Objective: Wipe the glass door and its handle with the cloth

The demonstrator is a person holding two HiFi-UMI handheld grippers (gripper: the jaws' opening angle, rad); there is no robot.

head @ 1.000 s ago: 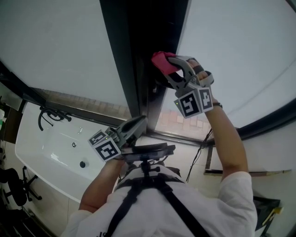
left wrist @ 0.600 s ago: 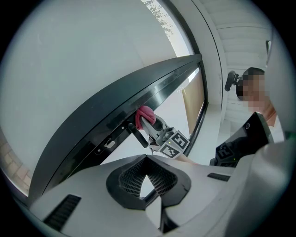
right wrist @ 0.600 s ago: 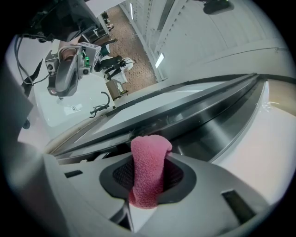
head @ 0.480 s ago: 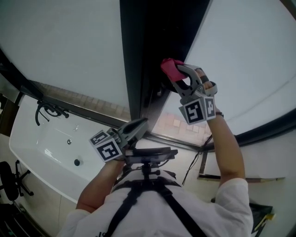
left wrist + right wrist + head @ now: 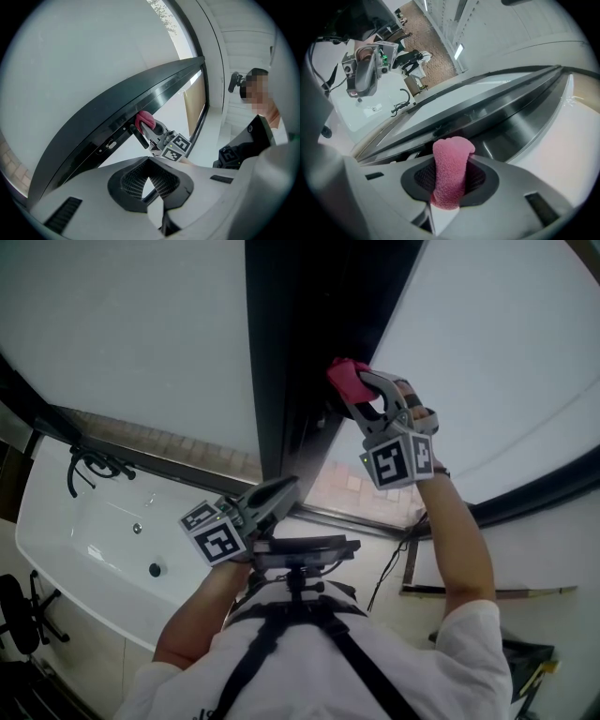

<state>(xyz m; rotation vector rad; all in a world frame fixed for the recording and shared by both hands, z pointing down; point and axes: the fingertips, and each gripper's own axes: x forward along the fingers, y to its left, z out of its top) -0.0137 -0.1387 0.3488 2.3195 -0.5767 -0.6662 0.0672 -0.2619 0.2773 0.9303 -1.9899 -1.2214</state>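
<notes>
While the cloth (image 5: pixel 451 168) is held tight in the fingers of the right gripper (image 5: pixel 356 382) and those of the left gripper (image 5: pixel 284 487) are closed empty, it could be tugged out by the handle (image 5: pixel 138 137).

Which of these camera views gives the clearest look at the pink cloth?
The right gripper view: the pink cloth fills the centre, clamped in the right gripper. The head view shows only a small pink tip against the dark frame; the left gripper view, a distant blob.

Pink fuzzy cloth (image 5: pixel 450 176), bunched upright, at dark edge of frosted glass door (image 5: pixel 141 343), blk handle (image 5: pixel 138 137) just beside
</notes>
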